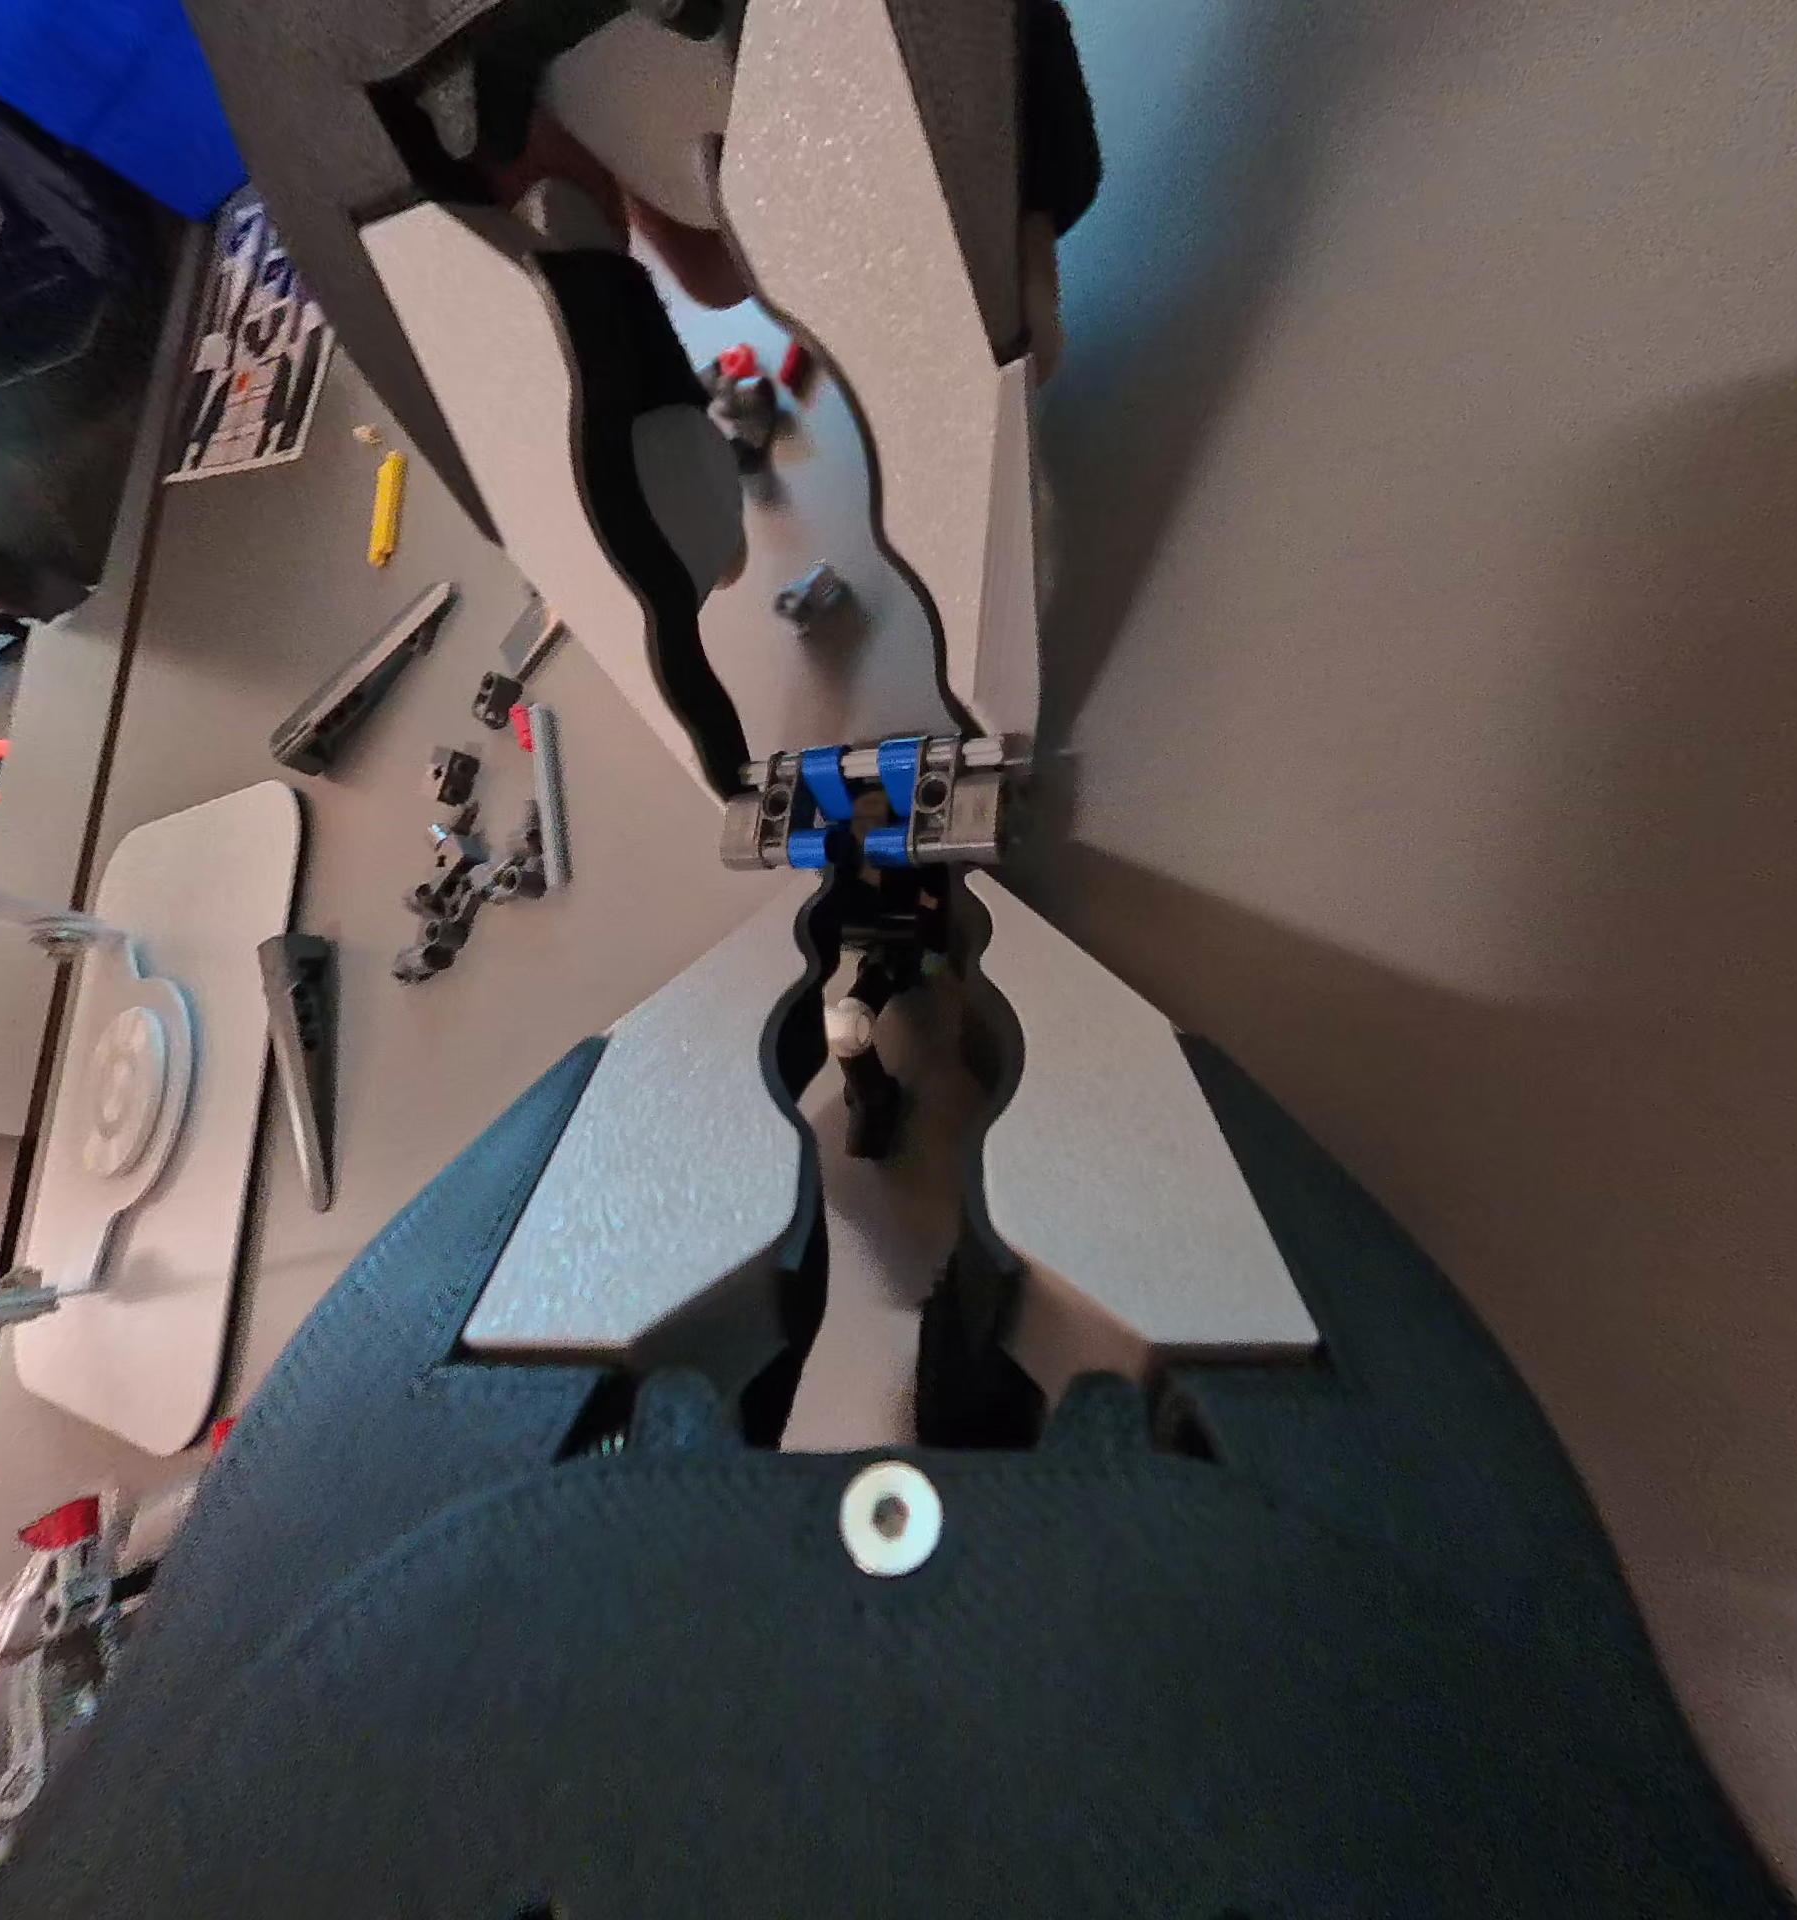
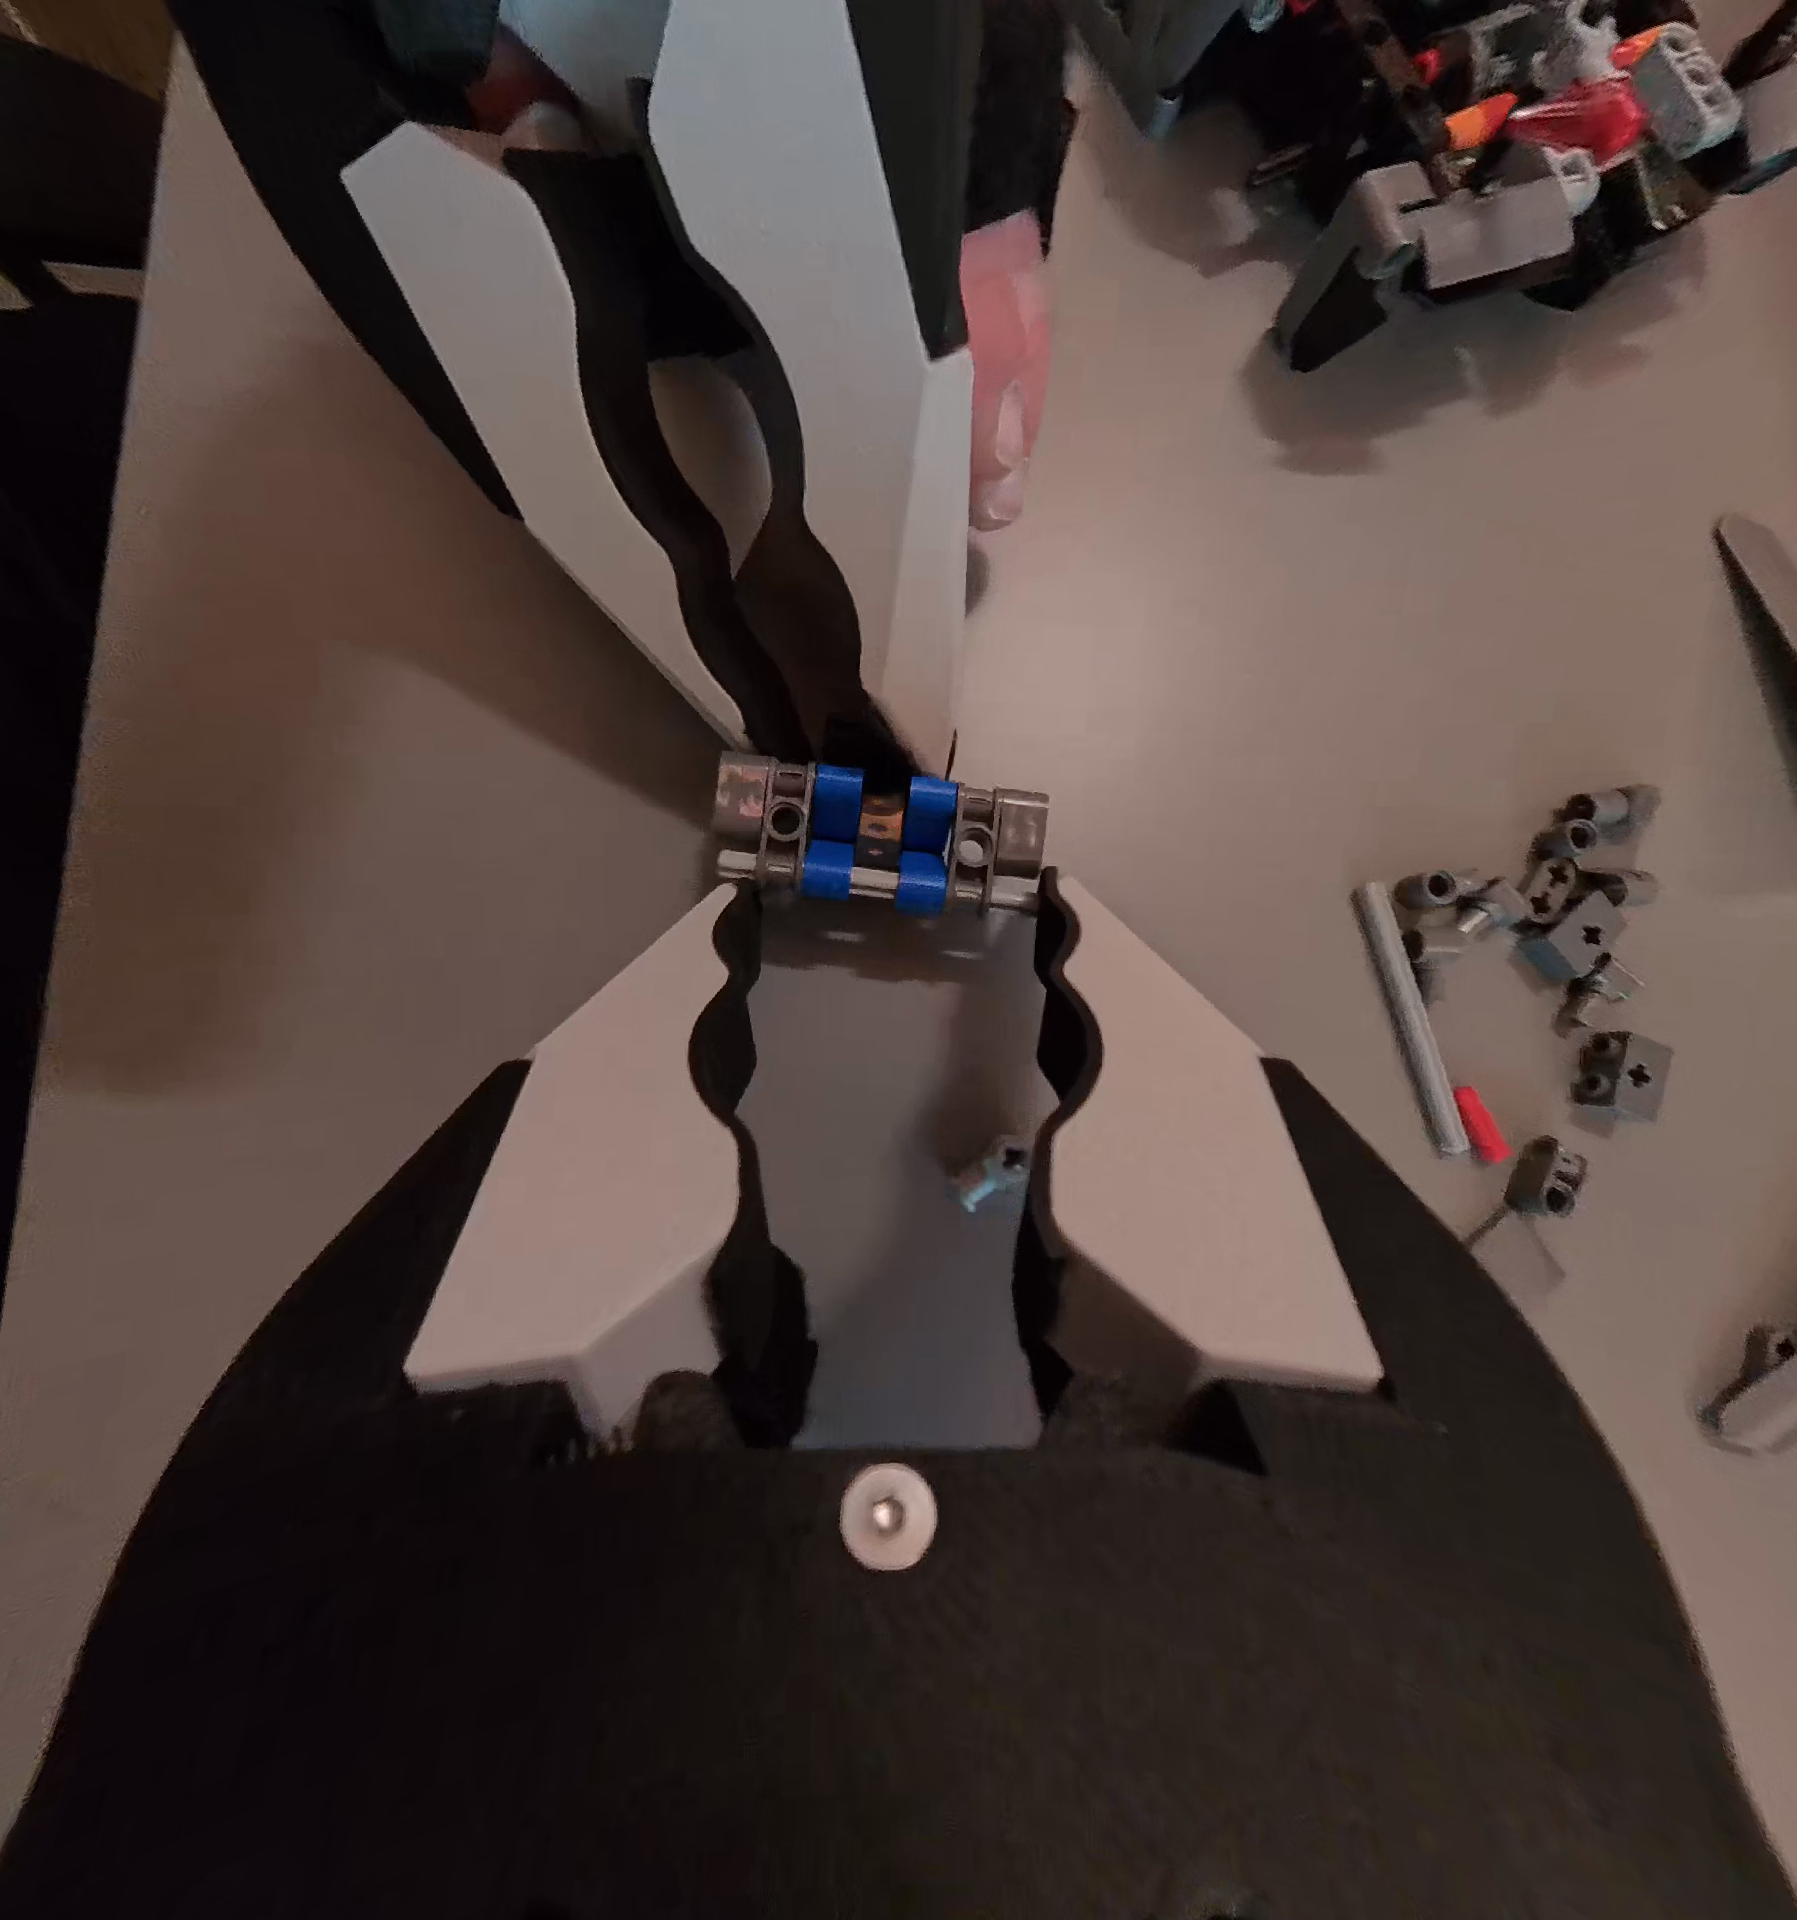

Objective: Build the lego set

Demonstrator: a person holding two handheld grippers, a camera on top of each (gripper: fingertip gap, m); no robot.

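A small grey-and-blue Lego assembly (image 1: 863, 805) hangs above the table between both grippers. My left gripper (image 1: 883, 894) is shut on a black piece with a white ball (image 1: 852, 1023) that joins the assembly's underside. My right gripper (image 2: 886, 888) spans the assembly (image 2: 878, 831), with its fingertips pressed on the two grey ends. In the left wrist view the right gripper (image 1: 873, 753) comes in from above. In the right wrist view the left gripper (image 2: 852, 727) comes in from the top, its fingers close together.
Loose grey pieces (image 2: 1538, 956) and a grey axle with a red pin (image 2: 1413, 1029) lie to the right. A partly built model (image 2: 1517, 177) sits far right. A small piece (image 2: 987, 1179) lies under my right gripper. Dark grey panels (image 1: 364, 675), a yellow piece (image 1: 387, 509) and a white base (image 1: 167, 1091) lie left. My two grippers' fingertips are within a few centimetres of each other. The partly built model (image 2: 1517, 177) is about equally far from each gripper, around 15 cm.
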